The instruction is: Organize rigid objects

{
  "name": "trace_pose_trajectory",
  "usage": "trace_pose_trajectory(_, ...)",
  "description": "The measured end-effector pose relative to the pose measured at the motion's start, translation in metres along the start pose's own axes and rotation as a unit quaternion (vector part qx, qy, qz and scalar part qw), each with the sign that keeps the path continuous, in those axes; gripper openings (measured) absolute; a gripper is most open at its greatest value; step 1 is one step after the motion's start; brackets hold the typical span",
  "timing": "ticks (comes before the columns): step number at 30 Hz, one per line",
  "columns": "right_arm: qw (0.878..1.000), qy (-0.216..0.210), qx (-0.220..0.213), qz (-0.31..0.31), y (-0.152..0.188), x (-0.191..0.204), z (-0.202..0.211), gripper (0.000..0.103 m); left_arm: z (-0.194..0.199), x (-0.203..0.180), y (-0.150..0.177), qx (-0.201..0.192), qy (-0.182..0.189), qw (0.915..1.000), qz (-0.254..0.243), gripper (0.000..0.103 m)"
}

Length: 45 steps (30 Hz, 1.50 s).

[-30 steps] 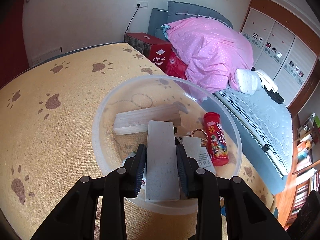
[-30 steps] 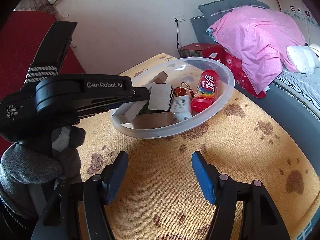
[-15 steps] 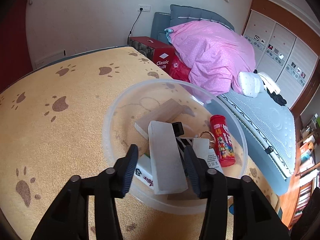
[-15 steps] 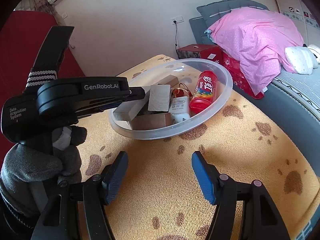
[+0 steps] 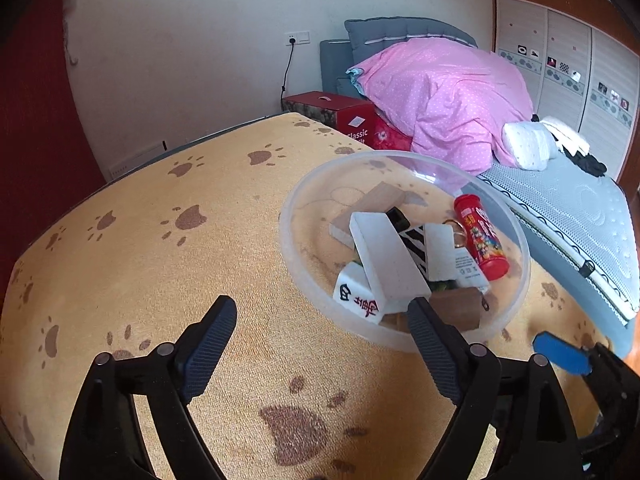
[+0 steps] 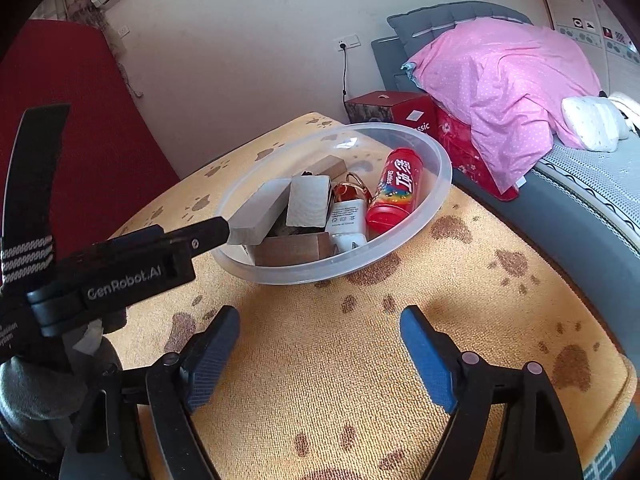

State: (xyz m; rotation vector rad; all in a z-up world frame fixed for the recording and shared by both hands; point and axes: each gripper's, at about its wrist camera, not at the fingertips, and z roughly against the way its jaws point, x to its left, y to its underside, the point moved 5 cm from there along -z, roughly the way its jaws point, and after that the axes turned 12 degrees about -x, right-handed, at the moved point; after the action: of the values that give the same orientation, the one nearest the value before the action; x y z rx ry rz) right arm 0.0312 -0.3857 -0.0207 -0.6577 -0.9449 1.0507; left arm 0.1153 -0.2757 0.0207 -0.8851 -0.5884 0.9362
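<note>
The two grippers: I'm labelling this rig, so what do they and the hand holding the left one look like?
Left gripper: black frame, dark ribbed pads, silver rivets, white "GenRobot.AI" lettering on its side and a black strap with white woven stripes. Right gripper: same black frame, bright blue ribbed pads. A grey knitted glove covers the hand holding the left gripper.

"GenRobot.AI" stands on the left hand-held gripper (image 6: pixel 224 232), "Classic" on the red box (image 5: pixel 352 120), "Skittles" on the red can (image 6: pixel 396 188).
</note>
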Motion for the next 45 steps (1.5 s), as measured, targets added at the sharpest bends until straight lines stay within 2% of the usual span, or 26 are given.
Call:
trace_pose_trajectory(2, 1.0, 0.006, -0.003, 0.01, -0.002, 0.0, 0.001, 0.095, 0.005, -0.002, 0.002, -0.005, -0.006, 0.9999, -0.007, 0.093)
trace_pose_trajectory(7, 0.999, 0.031, -0.018, 0.032, -0.009, -0.004, 0.007, 0.101, 0.016, -0.006, 0.004, -0.023, -0.044, 0.998, -0.039, 0.099)
trace_pose_trajectory(13, 0.997, 0.053, -0.023, 0.05, -0.016, -0.01, 0.008, 0.103, 0.019, -0.007, 0.007, -0.028, -0.079, 0.9945, -0.063, 0.101)
trace_pose_trajectory(22, 0.995, 0.076, -0.02, 0.069, -0.023, -0.017, 0.005, 0.103, 0.02, -0.003, 0.01, -0.026, -0.116, 0.9906, -0.068, 0.102)
trace_pose_trajectory(45, 0.986, 0.113, -0.028, 0.123, -0.035, -0.012, -0.003, 0.103, 0.022, -0.005, 0.011, -0.025, -0.117, 0.9901, -0.073, 0.102)
